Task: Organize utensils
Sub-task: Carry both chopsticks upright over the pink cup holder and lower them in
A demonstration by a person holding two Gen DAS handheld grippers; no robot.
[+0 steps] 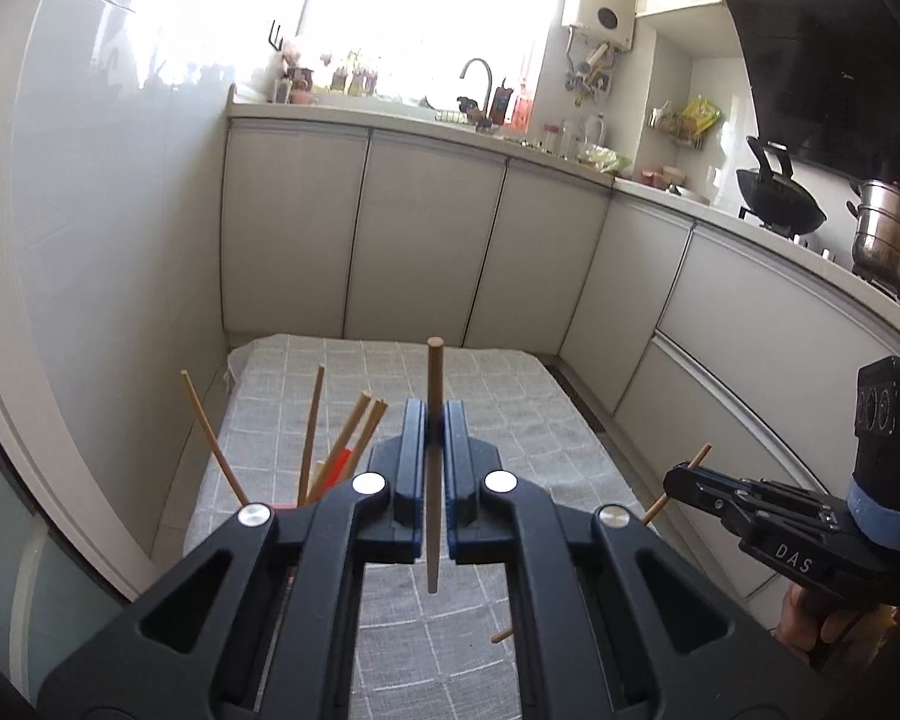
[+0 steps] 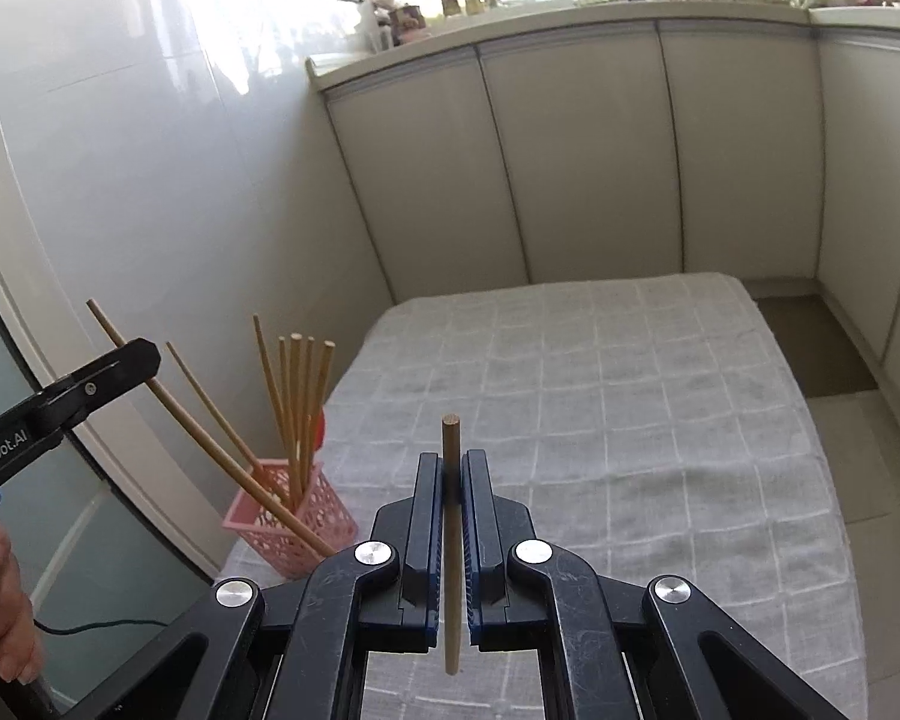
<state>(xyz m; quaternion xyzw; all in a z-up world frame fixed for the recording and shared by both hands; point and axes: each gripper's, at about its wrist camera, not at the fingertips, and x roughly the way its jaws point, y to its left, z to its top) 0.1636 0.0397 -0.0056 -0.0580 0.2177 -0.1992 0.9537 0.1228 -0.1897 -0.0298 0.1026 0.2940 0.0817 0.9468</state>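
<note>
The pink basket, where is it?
In the right wrist view, the pink basket stands at the cloth-covered table's left edge, holding chopsticks.

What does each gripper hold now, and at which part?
The left gripper clamps a chopstick near its thick end. The right gripper clamps another chopstick the same way, close below its upper thick end.

Sunlit kitchen corner

Daylight is pouring through the window (image 1: pixel 426 6) above pale cabinets (image 1: pixel 426 252); a checked cloth is covering the table (image 2: pixel 630 396).
</note>
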